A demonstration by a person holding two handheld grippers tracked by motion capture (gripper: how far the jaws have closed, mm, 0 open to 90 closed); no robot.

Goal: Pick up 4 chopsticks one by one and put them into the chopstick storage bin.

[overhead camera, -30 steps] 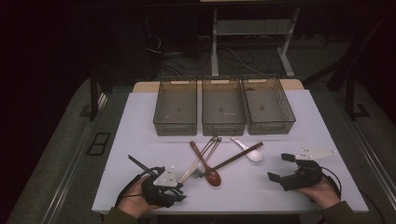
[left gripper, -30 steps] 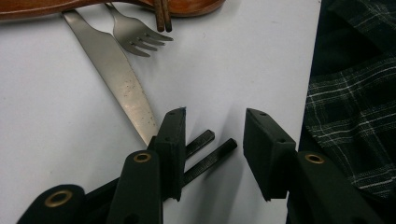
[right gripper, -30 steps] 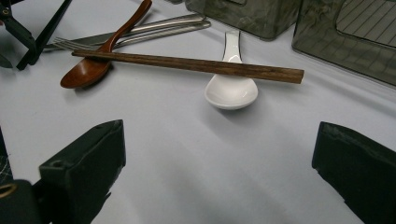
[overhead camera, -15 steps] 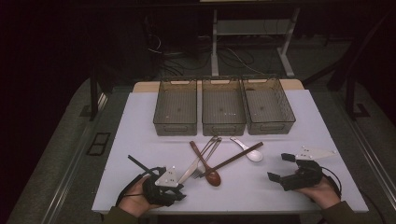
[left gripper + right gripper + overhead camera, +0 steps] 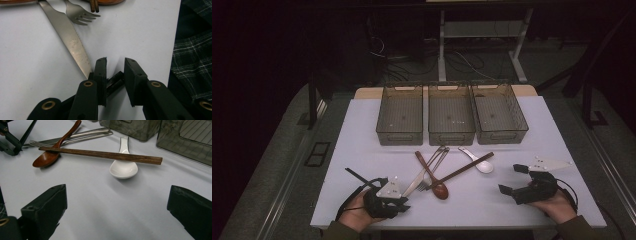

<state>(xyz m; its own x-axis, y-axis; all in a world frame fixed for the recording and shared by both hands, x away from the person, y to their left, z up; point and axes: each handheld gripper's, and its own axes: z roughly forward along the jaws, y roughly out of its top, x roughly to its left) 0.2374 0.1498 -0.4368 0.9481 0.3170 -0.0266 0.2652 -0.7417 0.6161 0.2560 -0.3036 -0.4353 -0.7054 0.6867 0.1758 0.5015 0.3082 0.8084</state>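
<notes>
Left tongs point(image 5: 398, 204) rest low with jaws nearly closed; right tongs point(image 5: 514, 179) gape wide.

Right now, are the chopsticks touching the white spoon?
Touching. The right gripper view shows the chopsticks lying across the white spoon, resting on the rim of its bowl with no gap.

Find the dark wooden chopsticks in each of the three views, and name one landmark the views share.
High view: the dark wooden chopsticks lie slanted at table centre, below the bins.
Left gripper view: their two blunt ends poke in at the top edge, beside the steel fork.
Right gripper view: they run across the upper middle, resting on the white ceramic spoon.
Shared landmark: the steel fork.
</notes>
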